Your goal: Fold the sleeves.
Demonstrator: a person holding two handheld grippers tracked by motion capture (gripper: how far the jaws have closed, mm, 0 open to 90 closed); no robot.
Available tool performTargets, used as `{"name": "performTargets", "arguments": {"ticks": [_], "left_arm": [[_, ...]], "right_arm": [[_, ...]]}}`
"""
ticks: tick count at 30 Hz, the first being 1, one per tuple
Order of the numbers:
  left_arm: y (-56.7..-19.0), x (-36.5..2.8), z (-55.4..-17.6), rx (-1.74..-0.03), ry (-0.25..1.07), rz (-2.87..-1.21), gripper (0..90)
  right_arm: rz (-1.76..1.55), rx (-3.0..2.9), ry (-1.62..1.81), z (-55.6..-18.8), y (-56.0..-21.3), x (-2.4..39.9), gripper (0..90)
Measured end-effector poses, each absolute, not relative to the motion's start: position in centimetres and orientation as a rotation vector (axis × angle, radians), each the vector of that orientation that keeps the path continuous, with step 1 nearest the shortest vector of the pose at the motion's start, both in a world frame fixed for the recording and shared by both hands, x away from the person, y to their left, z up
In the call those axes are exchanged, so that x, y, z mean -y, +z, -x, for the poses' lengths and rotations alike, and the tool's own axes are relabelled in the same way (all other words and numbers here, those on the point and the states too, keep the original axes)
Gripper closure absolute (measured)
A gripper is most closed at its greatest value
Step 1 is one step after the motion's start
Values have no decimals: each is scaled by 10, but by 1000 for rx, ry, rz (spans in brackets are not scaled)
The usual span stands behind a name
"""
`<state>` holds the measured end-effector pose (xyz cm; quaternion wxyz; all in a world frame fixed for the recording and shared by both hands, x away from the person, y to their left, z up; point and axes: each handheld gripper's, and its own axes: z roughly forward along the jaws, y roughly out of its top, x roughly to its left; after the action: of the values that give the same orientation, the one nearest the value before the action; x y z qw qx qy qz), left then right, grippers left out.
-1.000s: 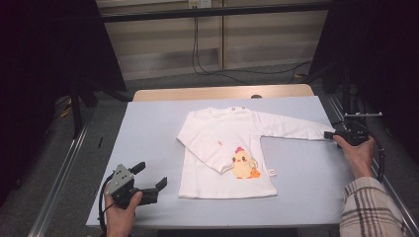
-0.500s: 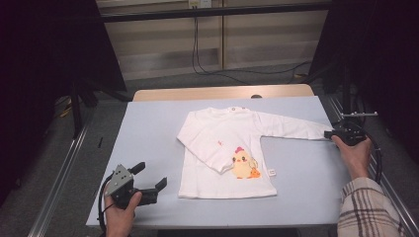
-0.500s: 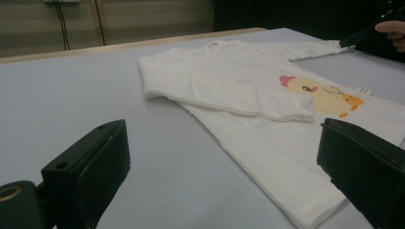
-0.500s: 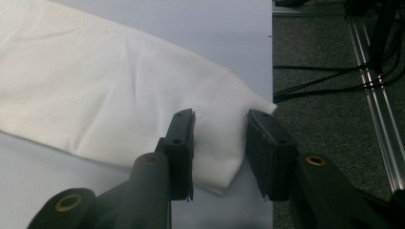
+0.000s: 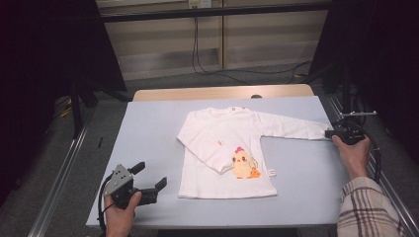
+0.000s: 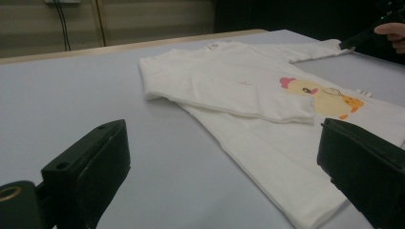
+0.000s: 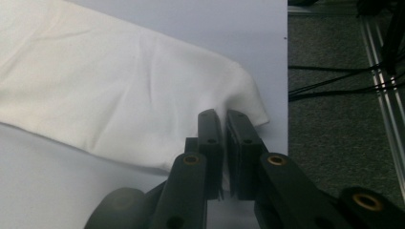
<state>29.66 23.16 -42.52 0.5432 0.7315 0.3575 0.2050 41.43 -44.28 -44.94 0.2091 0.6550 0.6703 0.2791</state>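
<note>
From above, the shirt (image 5: 232, 150) lies flat on the table (image 5: 148, 128); one sleeve is already folded across its chest, the other stretches out to my right tongs (image 5: 330, 134). My left tongs (image 5: 150, 178) wait spread, beside the hem.

Left gripper view: shirt ahead, jaws wide apart, nothing between.

Right gripper view: my right tongs (image 7: 225, 125) have just closed and pinch the cuff (image 7: 239, 90). I think this sleeve's fold comes next.

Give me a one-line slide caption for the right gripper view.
Right gripper, jaws just closed, pinches the cuff edge of the white shirt's sleeve near the edge of the pale blue table.
</note>
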Motion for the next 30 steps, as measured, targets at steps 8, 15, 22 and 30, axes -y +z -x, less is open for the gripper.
{"name": "performTargets", "arguments": {"ticks": [8, 15, 22, 30], "left_arm": [[-423, -233, -295, -845, 495, -1711, 39], [-423, -233, -295, -850, 496, -1709, 40], [-423, -234, -295, -854, 491, -1696, 39], [-423, -234, -295, -852, 494, -1702, 40]], "right_arm": [[-1776, -1847, 762, -414, -448, 440, 868], [-1760, -1819, 846, -410, -442, 438, 868], [-1728, -1814, 917, -408, -435, 433, 868], [-1688, -1819, 985, -407, -429, 426, 868]]}}
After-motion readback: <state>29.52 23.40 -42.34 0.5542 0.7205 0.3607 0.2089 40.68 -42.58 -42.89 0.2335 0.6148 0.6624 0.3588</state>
